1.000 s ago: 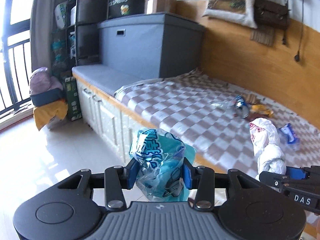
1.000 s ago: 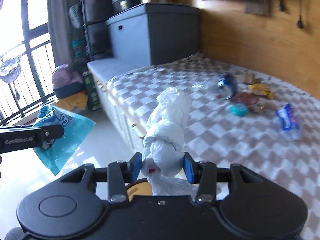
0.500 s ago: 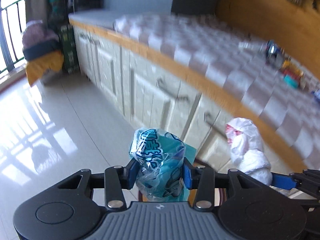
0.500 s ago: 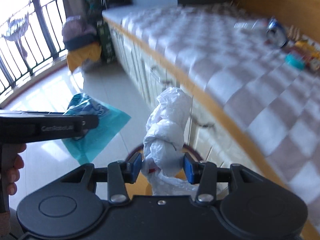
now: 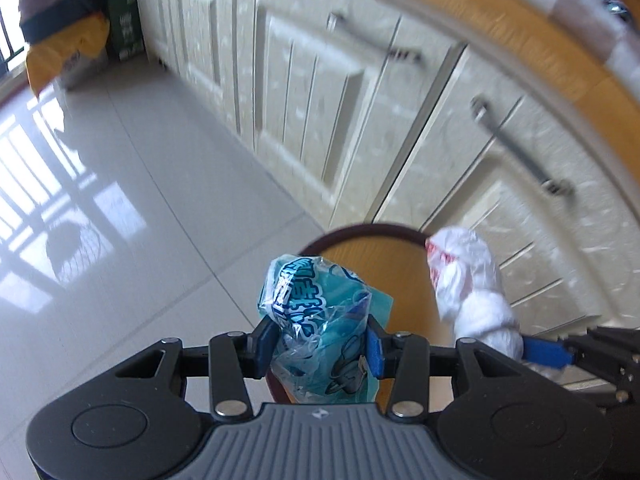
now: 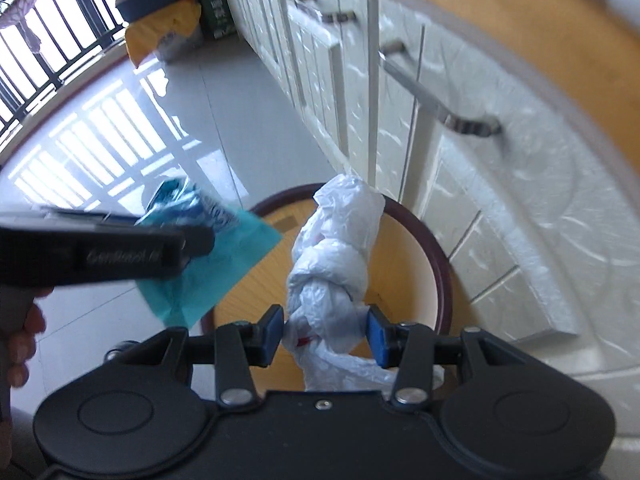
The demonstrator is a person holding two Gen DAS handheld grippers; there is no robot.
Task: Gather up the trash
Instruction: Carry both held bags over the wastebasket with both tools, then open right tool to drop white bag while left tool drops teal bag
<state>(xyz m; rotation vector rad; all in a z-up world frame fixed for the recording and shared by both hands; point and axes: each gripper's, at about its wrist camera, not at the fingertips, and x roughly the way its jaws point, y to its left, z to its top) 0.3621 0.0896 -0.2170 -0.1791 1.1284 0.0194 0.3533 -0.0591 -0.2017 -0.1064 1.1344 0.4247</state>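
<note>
Showing only in the right view: a hand (image 6: 18, 344) gripping the left gripper (image 6: 192, 216).

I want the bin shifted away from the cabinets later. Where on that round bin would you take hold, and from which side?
Take the bin by its dark rim, from above, one finger inside and one outside. The mouth faces up and open, and the rim is the only thin edge; the floor side away from the cabinet doors leaves room.

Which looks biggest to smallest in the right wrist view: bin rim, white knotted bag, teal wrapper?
1. bin rim, widest span in frame.
2. and 3. white knotted bag and teal wrapper look alike in area. The bag sits nearer the lens and the left claw hides part of the wrapper, so no ranking.
</note>
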